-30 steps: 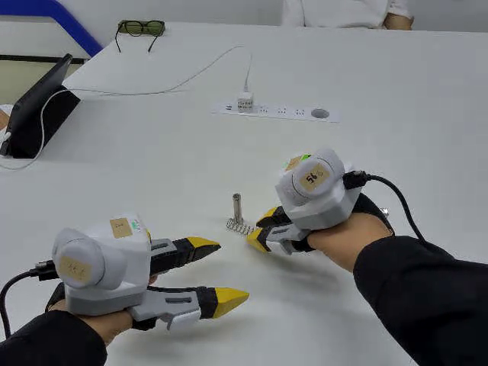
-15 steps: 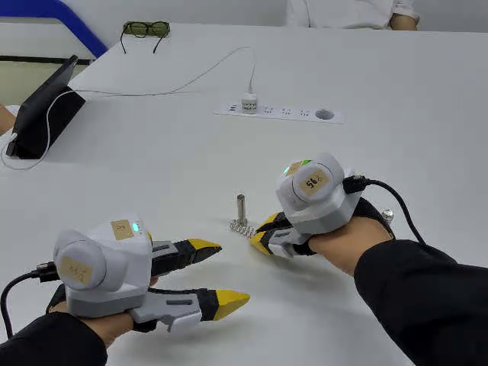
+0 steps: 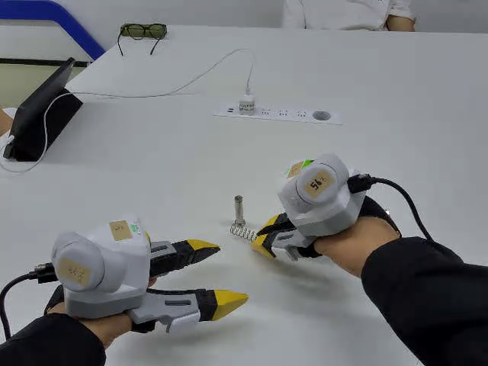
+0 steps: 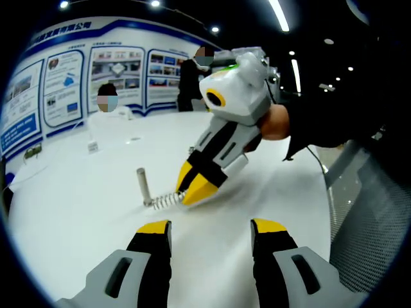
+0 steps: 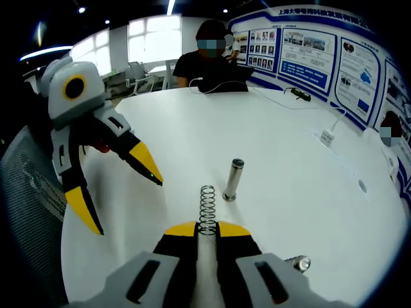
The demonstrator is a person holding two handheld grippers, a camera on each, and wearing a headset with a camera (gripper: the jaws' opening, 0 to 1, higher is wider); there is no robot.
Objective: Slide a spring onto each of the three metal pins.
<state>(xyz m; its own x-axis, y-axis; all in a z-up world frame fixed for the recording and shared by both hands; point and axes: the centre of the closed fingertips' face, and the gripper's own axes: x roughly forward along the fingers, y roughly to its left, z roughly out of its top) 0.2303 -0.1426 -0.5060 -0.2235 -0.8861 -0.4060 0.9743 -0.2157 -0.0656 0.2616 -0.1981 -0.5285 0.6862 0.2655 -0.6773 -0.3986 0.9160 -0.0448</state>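
Observation:
One short metal pin [image 3: 239, 208] stands upright mid-table. A small coil spring [image 3: 242, 230] lies low beside its base, one end pinched in my right gripper [image 3: 263, 235], which is shut on it. In the right gripper view the spring [image 5: 207, 205] sticks out from my shut right gripper [image 5: 207, 230], just left of the pin [image 5: 233, 179]. My left gripper [image 3: 217, 273] rests open at the front left, nothing between its jaws. From the left gripper view, beyond my own open left gripper [image 4: 212, 228], I see the pin [image 4: 144, 186] and spring [image 4: 166, 200].
A power strip [image 3: 274, 113] with a white plug [image 3: 245, 101] and cable lies farther back. Glasses [image 3: 141, 29] and a black tablet [image 3: 34, 114] sit at the far left. A person [image 3: 347, 11] sits across. A small metal piece [image 5: 297, 262] lies near my right gripper.
The head camera has shifted a little. My right gripper stays shut on the spring beside the pin's base, and the left gripper has stayed where it was.

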